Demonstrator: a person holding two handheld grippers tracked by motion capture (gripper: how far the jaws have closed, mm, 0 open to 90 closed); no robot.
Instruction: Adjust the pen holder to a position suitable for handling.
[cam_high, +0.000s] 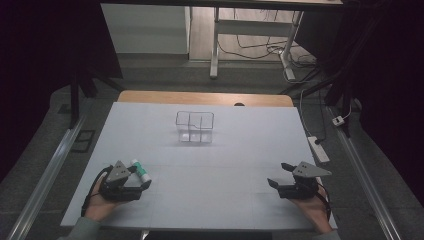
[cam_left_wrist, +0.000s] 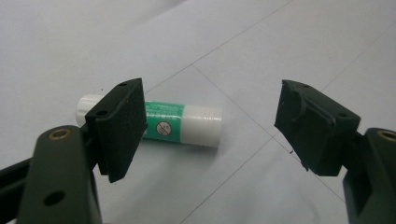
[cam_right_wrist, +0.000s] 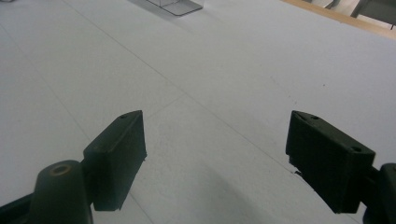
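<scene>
Your left gripper (cam_left_wrist: 205, 126) stands spread wide, nothing between the jaws; the glue stick (cam_left_wrist: 184, 125) lies flat just beyond them, well short of the clear box (cam_high: 195, 127). It looks light, rigid, smooth and likely to roll: pinch it across mid-barrel. Your right gripper (cam_right_wrist: 215, 158) gapes empty.

The high view looks forward and down from above the person's side, taking in the whole white counter (cam_high: 210, 150), with the left tongs (cam_high: 142, 180) and the right tongs (cam_high: 280, 176) near its bottom edge. The left gripper view rides low on its tongs (cam_left_wrist: 210, 121), close over the counter, facing a glue stick (cam_left_wrist: 187, 125) lying just ahead; the high view shares that stick. The right gripper view looks along its tongs (cam_right_wrist: 215, 154) across the counter to a clear box (cam_right_wrist: 175, 5) well ahead, shared with the high view.
</scene>
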